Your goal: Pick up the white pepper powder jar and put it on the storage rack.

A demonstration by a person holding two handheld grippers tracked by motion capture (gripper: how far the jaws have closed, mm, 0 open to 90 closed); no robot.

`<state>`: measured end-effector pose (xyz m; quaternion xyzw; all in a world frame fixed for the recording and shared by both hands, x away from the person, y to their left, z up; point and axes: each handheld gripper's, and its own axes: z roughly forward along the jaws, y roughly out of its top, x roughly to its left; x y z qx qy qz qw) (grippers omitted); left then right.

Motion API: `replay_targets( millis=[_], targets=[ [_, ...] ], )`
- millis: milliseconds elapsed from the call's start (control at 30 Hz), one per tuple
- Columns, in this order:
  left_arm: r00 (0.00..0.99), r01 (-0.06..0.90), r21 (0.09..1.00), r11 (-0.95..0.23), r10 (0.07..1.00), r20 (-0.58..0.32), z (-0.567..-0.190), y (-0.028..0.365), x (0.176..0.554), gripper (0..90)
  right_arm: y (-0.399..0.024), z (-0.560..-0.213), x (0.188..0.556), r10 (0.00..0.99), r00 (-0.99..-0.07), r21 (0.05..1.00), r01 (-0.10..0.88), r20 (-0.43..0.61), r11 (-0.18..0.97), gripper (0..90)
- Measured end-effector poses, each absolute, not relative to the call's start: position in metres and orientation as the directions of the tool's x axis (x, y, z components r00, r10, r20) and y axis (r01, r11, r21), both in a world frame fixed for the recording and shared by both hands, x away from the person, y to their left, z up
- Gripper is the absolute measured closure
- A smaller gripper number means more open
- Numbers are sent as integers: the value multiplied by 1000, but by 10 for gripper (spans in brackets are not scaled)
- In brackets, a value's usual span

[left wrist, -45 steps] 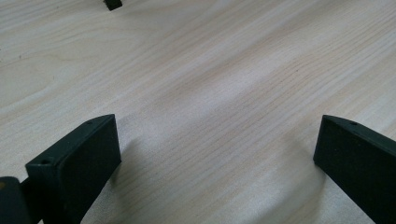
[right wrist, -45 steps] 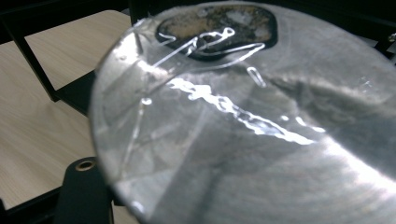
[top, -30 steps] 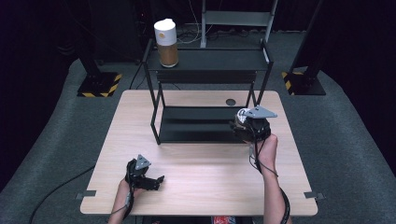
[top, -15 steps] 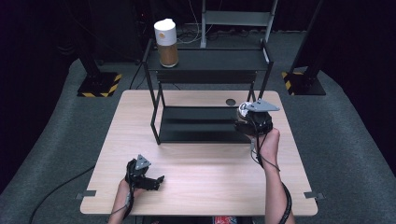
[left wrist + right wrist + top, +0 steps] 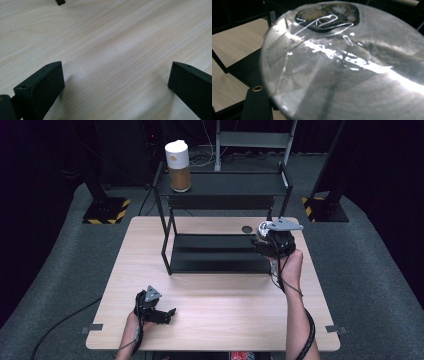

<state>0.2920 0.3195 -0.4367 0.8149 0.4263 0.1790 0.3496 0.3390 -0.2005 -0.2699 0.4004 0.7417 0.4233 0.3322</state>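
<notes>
The right gripper clamps a shiny silver can, held above the right end of the black rack's lower shelf. The left gripper rests low over the near-left table, jaws spread wide, holding nothing.

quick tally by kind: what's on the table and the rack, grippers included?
Grippers: 2, left gripper and right gripper
Black two-tier rack: 1
White-and-tan canister on the rack's top shelf: 1
Clear container in the right gripper: 1
Total: 5
</notes>
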Motion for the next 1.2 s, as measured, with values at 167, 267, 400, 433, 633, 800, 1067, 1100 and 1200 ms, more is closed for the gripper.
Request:
replay_targets(
  millis=[167,267,400,433,633,800,1067,1100,1200],
  targets=[
    [572,570,722,-392,820,-7,-437,320,292,0,-201,-263,341,875,-457,896,307,-158,322,302],
    [573,569,722,-393,820,-5,-437,320,292,0,-200,-258,343,875,-457,895,304,-163,326,302],
    [573,569,722,-393,820,-5,-437,320,292,0,-199,-253,346,873,-455,891,303,-177,339,302],
    [573,570,722,-392,820,-6,-437,320,292,0,-199,-252,346,873,-454,891,302,-179,340,302],
    [573,570,722,-392,820,-6,-437,320,292,0,-199,-244,349,874,-448,892,295,-188,343,302],
    [573,570,722,-392,820,-6,-437,320,292,0,-200,-235,352,875,-447,896,289,-186,337,302],
    [573,570,722,-392,820,-7,-437,320,292,0,-199,-219,359,877,-443,901,279,-185,331,302],
    [573,570,722,-392,820,-6,-437,320,292,0,-199,-218,359,878,-442,902,279,-185,330,302],
    [573,570,722,-393,820,-6,-437,320,292,0,-199,-212,361,878,-440,902,276,-188,332,302]
  ],
)
